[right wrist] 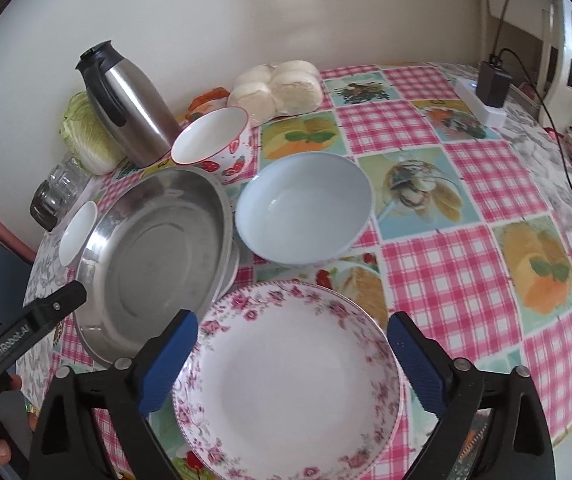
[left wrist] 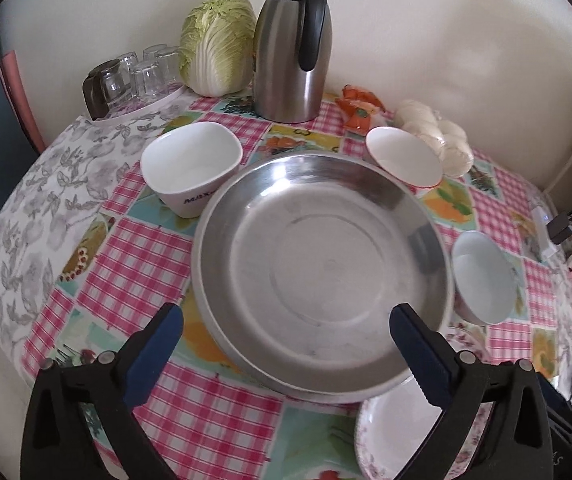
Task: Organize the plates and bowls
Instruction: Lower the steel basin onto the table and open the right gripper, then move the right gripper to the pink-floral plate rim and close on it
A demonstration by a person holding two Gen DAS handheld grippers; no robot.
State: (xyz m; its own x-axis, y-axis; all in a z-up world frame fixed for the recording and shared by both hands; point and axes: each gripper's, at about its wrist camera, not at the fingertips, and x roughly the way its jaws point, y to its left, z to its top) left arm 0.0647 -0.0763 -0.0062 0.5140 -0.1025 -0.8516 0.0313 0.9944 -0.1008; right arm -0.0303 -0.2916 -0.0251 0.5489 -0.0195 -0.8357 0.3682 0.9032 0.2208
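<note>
Both tongs, left [left wrist: 286, 326] and right [right wrist: 292, 336], gape released over empty steel pan [left wrist: 322, 272] and floral plate [right wrist: 290, 380].

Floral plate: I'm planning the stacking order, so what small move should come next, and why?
Probably lower the right gripper onto the floral plate rim. Both grippers are open and empty, and the plate lies beside the steel pan.

Soft, even daylight, faint shadows on the far wall [left wrist: 426, 40], mild glare on the steel pan [left wrist: 322, 276]; fisheye curvature and dark vignetting at the corners.
</note>
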